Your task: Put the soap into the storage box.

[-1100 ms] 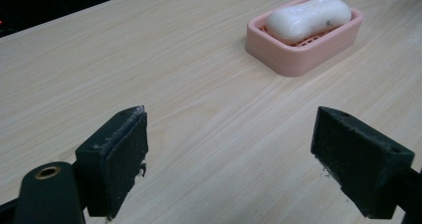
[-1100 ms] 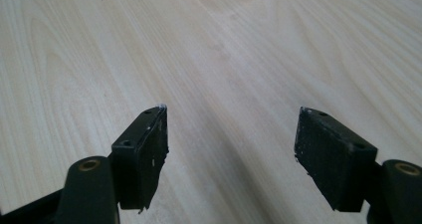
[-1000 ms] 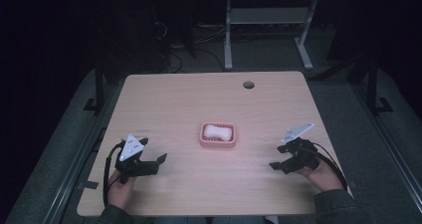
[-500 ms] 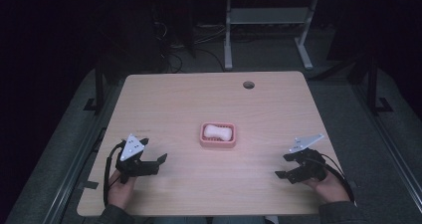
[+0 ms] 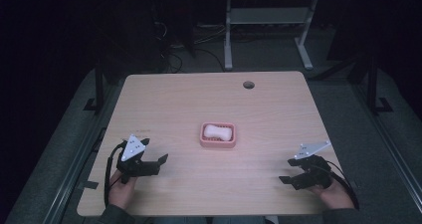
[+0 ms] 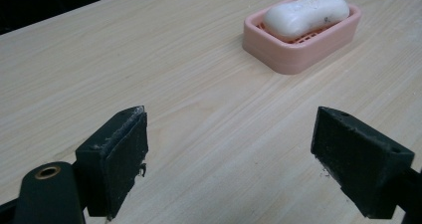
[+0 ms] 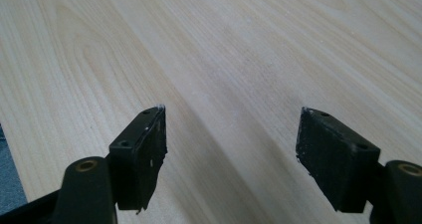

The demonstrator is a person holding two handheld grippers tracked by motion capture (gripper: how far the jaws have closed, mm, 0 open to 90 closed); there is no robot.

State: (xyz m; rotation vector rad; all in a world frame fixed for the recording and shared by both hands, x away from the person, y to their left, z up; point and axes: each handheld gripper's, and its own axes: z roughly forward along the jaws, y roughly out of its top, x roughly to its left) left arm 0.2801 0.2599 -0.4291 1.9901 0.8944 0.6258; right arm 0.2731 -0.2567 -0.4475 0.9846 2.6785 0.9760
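One bench [image 5: 169,104]. One pink soap dish [image 5: 217,141] stood on it, one white soap bar [image 5: 217,131] lay inside. Two claws were present: left claw [image 5: 149,163], right claw [image 5: 293,171]. One round hole [image 5: 248,84] sat in bench top.

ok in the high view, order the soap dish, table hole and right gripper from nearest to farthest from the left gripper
1. Soap dish, mid-table, up and to the right of the left gripper.
2. Right gripper, across the near edge on the right side.
3. Table hole, near the far edge, right of centre.
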